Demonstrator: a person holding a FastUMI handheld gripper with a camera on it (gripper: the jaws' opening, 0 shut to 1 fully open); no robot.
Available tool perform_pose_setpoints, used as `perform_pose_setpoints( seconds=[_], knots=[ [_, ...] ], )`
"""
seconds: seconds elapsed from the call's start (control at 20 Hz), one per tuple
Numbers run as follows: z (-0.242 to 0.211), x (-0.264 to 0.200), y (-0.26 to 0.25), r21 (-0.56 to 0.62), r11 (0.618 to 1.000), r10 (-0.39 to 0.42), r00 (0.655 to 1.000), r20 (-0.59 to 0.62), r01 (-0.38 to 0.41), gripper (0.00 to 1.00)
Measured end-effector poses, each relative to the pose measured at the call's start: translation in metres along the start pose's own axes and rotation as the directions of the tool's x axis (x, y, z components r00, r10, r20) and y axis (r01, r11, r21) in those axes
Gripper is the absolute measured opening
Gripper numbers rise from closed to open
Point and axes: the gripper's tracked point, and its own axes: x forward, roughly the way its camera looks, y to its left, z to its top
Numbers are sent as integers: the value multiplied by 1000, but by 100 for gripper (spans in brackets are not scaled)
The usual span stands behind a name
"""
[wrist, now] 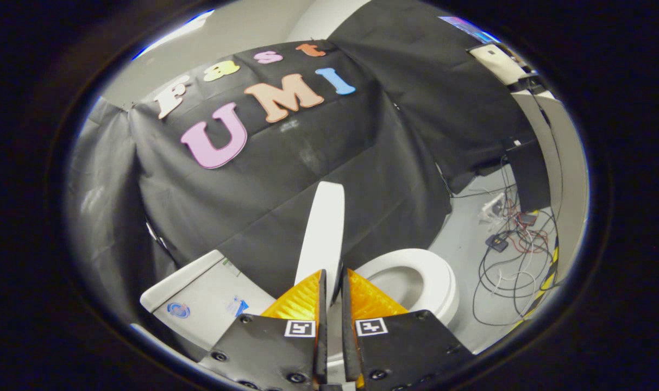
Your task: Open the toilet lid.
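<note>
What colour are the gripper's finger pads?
Orange-yellow pads, seen in the gripper view, closed on the raised white toilet lid.

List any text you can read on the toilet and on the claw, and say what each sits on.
Round blue logo on the tank: too blurred to read.
Blue sticker beside it on the tank: too small to read.
Square markers on the claw's fingers: black-and-white patterns, no words.
The claw is nearly closed at the edge of the raised toilet lid; I cannot tell whether both fingers press on it.
</note>
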Motion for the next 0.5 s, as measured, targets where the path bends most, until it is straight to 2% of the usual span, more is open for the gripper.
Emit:
perform_pose_setpoints(
  seconds=[0.5],
  knots=[
    [10,-2,53,-105,986,131,991,4,-130,13]
  ],
)
